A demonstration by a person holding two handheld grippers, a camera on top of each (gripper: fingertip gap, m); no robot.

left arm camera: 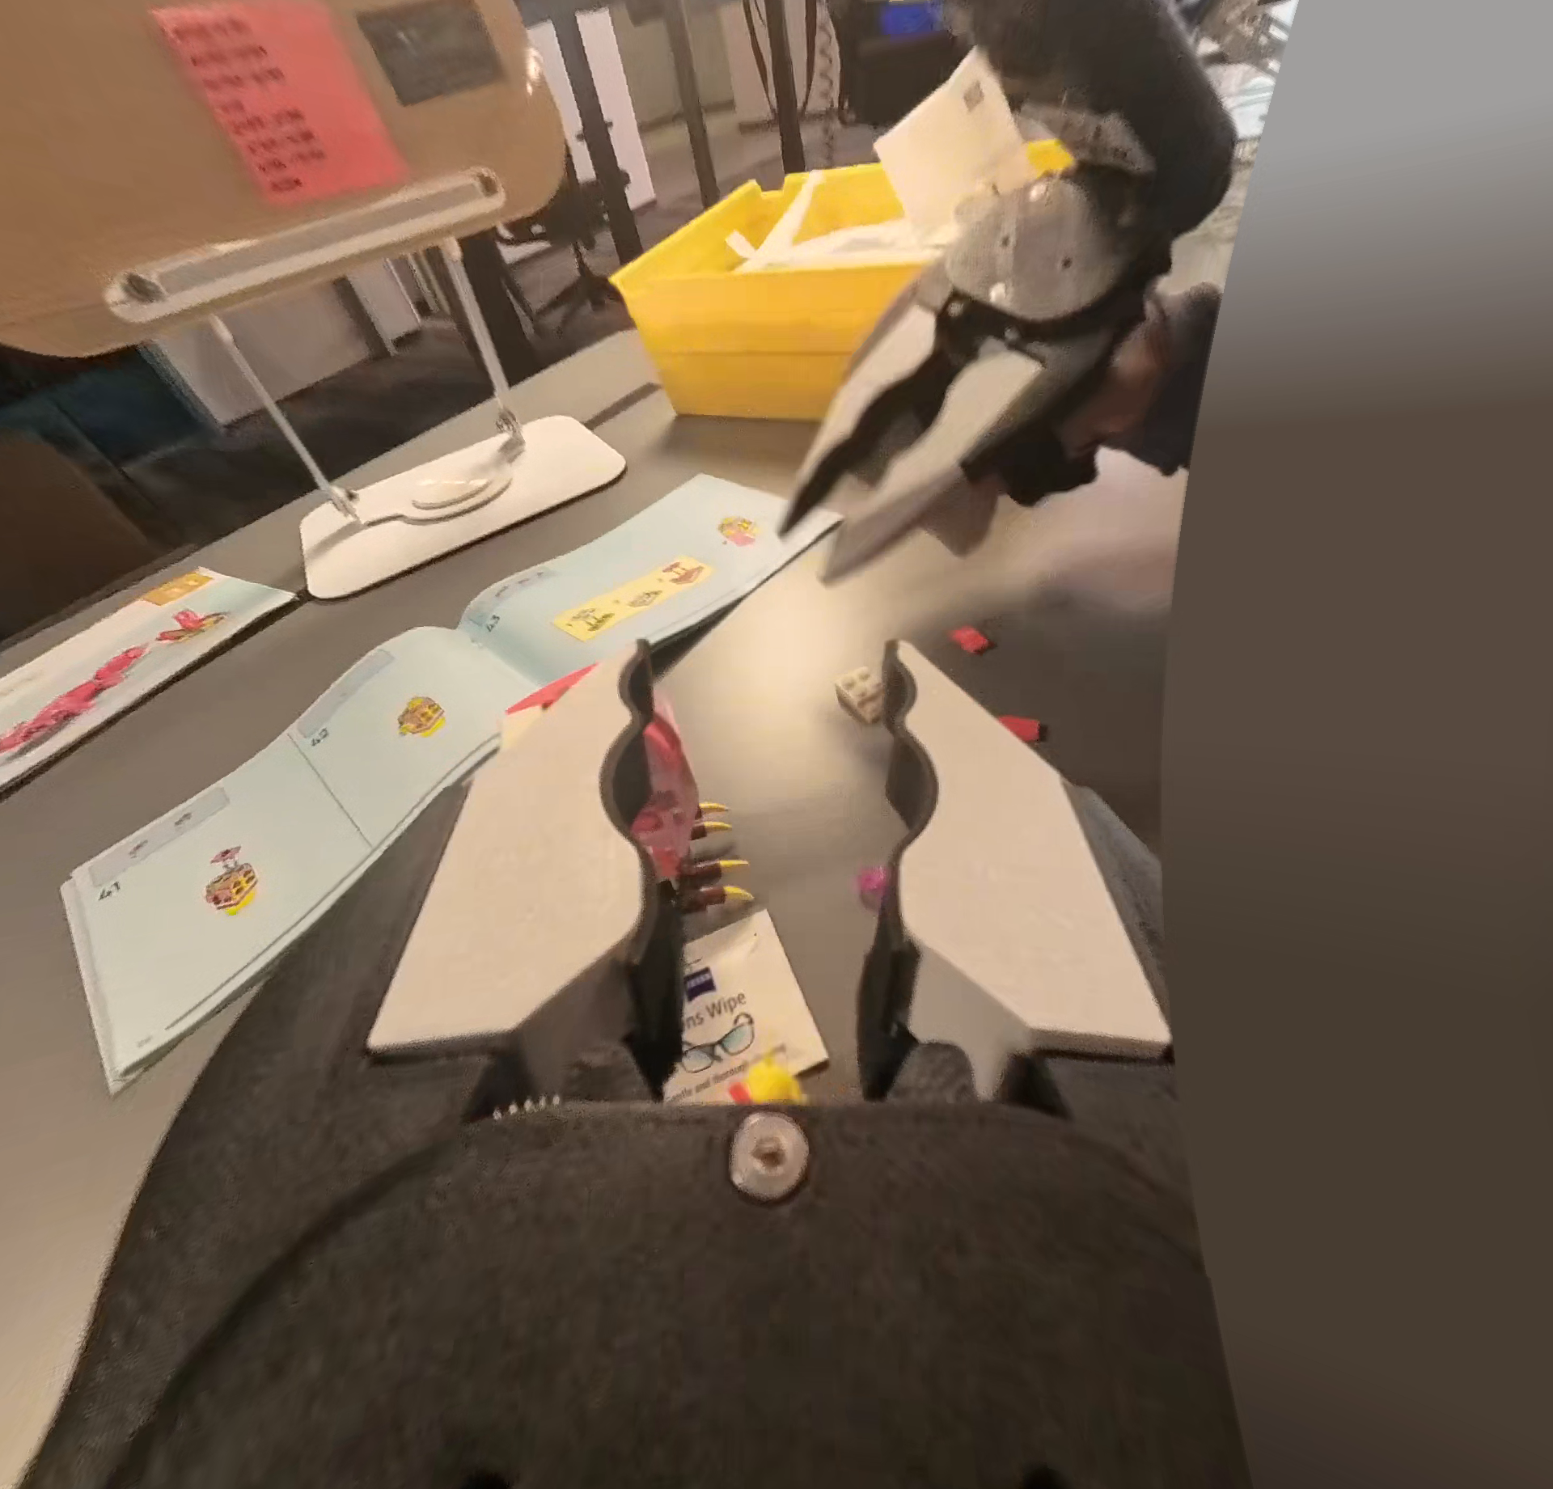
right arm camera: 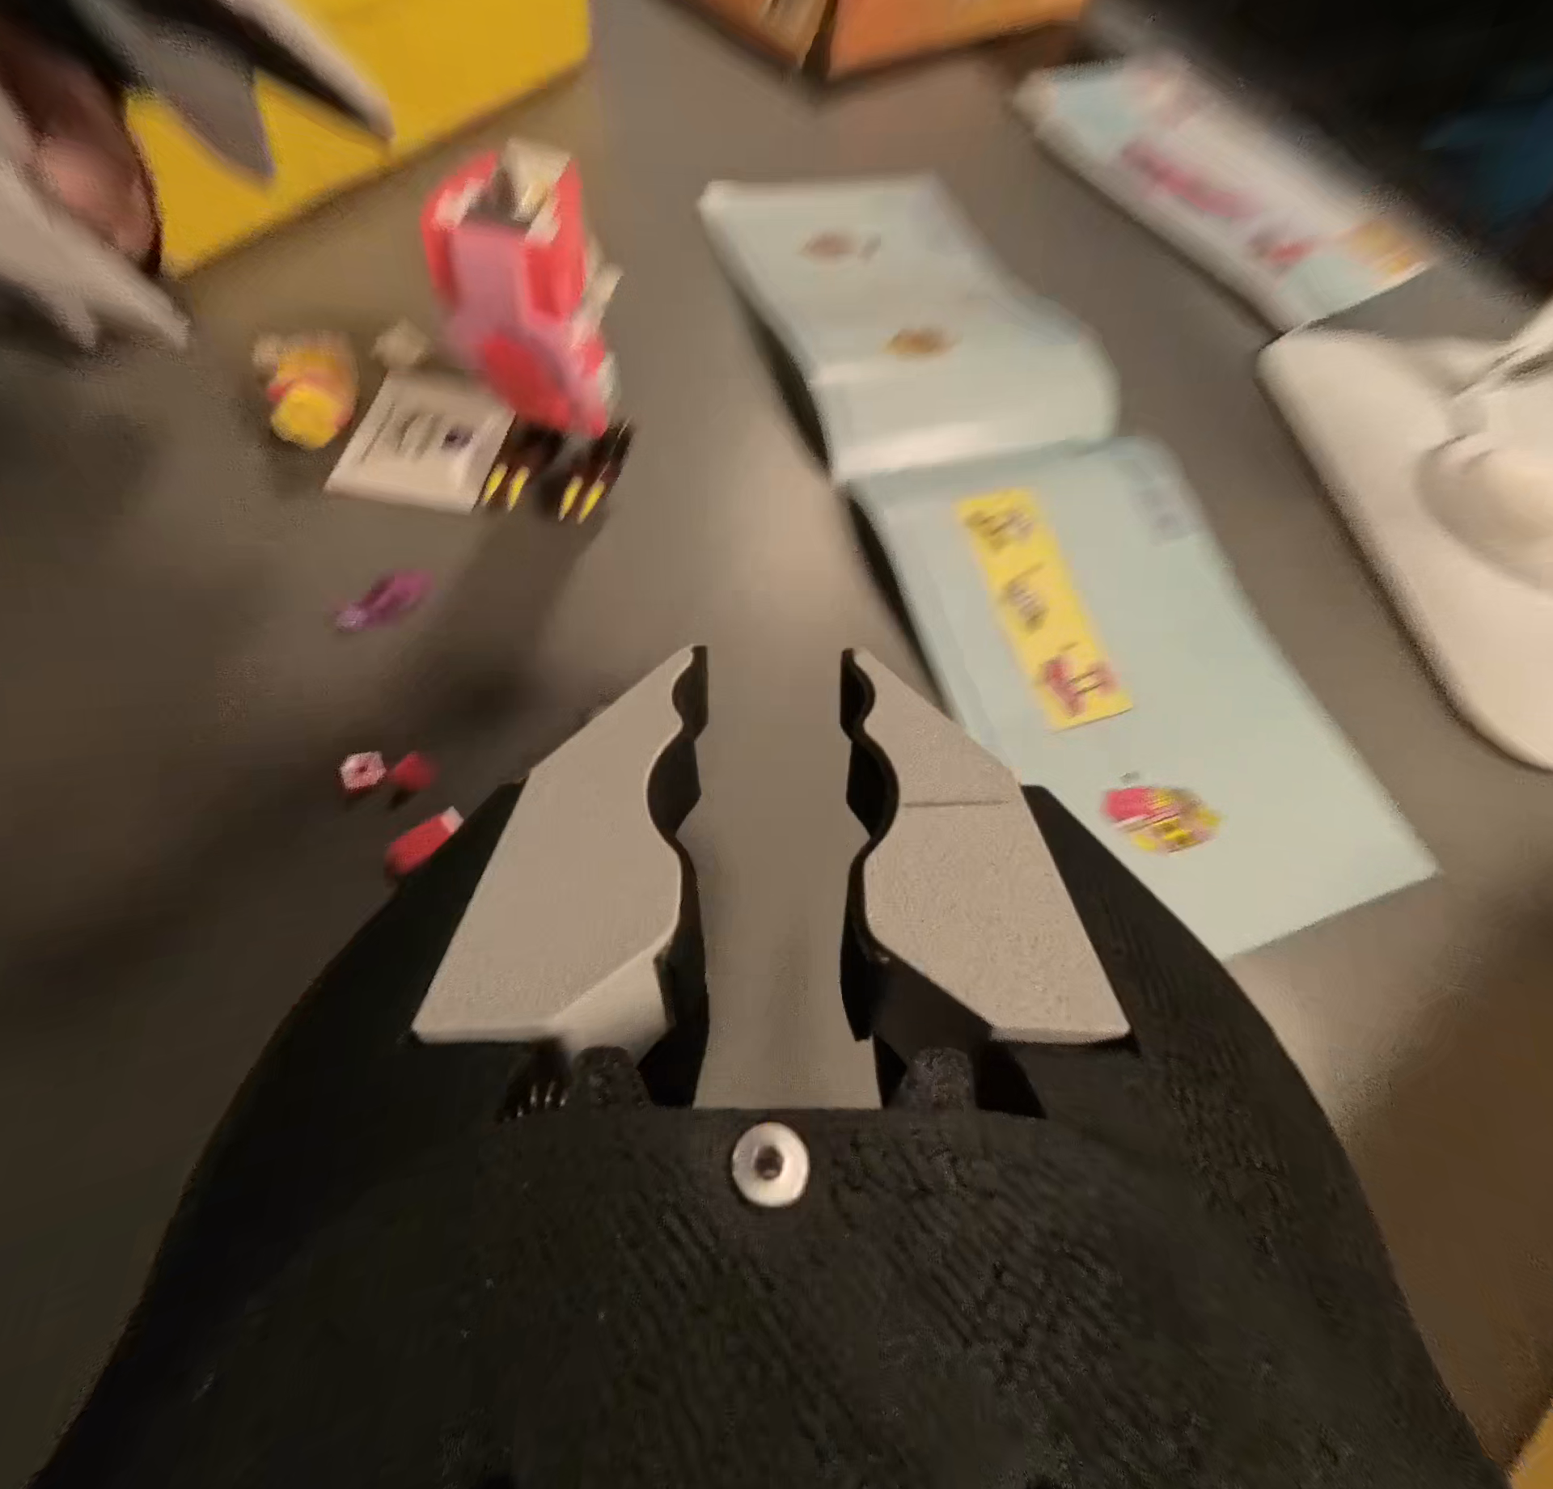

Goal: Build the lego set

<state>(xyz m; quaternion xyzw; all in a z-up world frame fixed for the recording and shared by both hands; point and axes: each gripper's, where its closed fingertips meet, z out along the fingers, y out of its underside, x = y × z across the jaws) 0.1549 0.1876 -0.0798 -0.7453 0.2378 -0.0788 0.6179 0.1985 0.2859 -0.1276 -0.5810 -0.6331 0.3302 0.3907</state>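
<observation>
1. Grey table (right arm camera: 739, 524); it carries everything below; the open booklet (left arm camera: 277, 818) on it serves as landmark.
2. Yellow bin (left arm camera: 756, 331) beyond the booklet's far end, white papers in it; a white stand base (left arm camera: 471, 507) just behind the booklet; a second booklet (left arm camera: 126, 650) beside that, apart from the first.
3. Open booklet: lies flat, pale blue pages up, build pictures showing; nothing rests on the pages in view.
4. Right gripper (right arm camera: 773, 659): released, jaws parted, only bare table between the fingers; it hangs over the table just off the booklet's edge, near its yellow panel; views blurred.
5. Left gripper (left arm camera: 769, 659): released, jaws wide apart; the right wrist view shows it clear of the model, so nothing is grasped.
6. Pink and red brick model (right arm camera: 521, 297): stands upright on the table to the side of the booklet, well apart from it, dark claws with yellow tips at its foot; judged partly built – a body of many joined bricks, free-standing, in neither gripper.
7. White wipe packet (right arm camera: 420, 440): flat, touching or just beside the model's foot, on the side away from the booklet.
8. Small yellow and red sub-build (right arm camera: 307, 386): beside the packet, farther from the booklet; not joined to the model.
9. Loose pieces, unattached – a white brick (left arm camera: 861, 692), red pieces (left arm camera: 973, 638), a purple piece (right arm camera: 382, 600); scattered on bare table off the booklet's side; judged as work left over, if they belong to the model.
</observation>
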